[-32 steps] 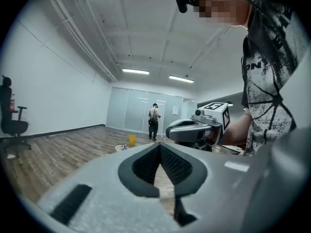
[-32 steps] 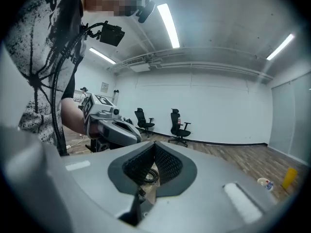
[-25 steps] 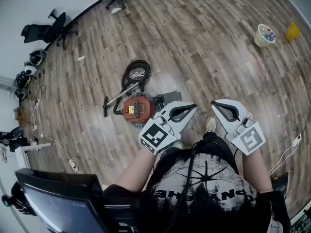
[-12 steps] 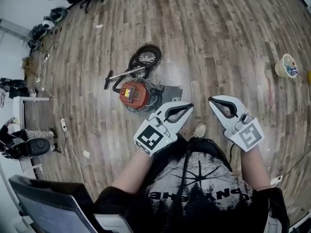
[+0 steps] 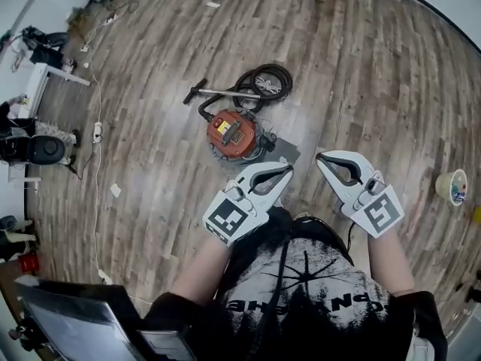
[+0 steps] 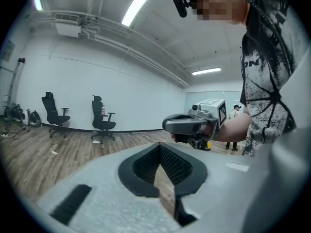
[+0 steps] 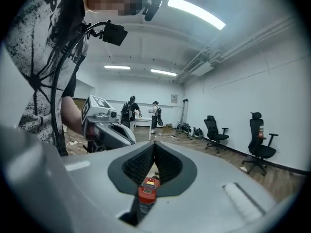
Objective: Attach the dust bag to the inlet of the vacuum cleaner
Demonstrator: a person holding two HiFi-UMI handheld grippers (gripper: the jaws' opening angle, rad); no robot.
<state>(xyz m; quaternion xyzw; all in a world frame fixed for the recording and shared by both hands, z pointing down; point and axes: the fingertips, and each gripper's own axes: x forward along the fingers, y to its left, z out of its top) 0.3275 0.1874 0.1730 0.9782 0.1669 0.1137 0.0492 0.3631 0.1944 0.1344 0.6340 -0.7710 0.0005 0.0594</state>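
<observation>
We hold both tools out in front of our chest, over the wood floor (image 5: 361,89). Left tool (image 5: 288,168): jaws fully together, nothing btw them. In the left gripper view only floor shows thru the gap behind the tips. Right tool (image 5: 320,156): also closed tight, empty. The red thing seen thru its gap in the right gripper view is the vacuum cleaner (image 7: 147,191), far off on the floor, not gripped. The 2 tools sit side by side, apart, tips pointing away from us.

In the head view the vacuum cleaner (image 5: 234,134) is a red canister, upright on the floor, ahead of the left tool & well apart from both tools. Its black hose (image 5: 264,81) lies coiled just beyond it, w/ the wand (image 5: 225,91) lying flat beside the coil. A flat grey piece (image 5: 285,151) lies on the floor touching the canister's near-right side. We can't tell if that's the bag. No tool touches it.

Elsewhere: cup (image 5: 452,187) on the floor far right, white cable (image 5: 96,201) trailing at left, 2 office chairs (image 6: 102,119) by the wall.
</observation>
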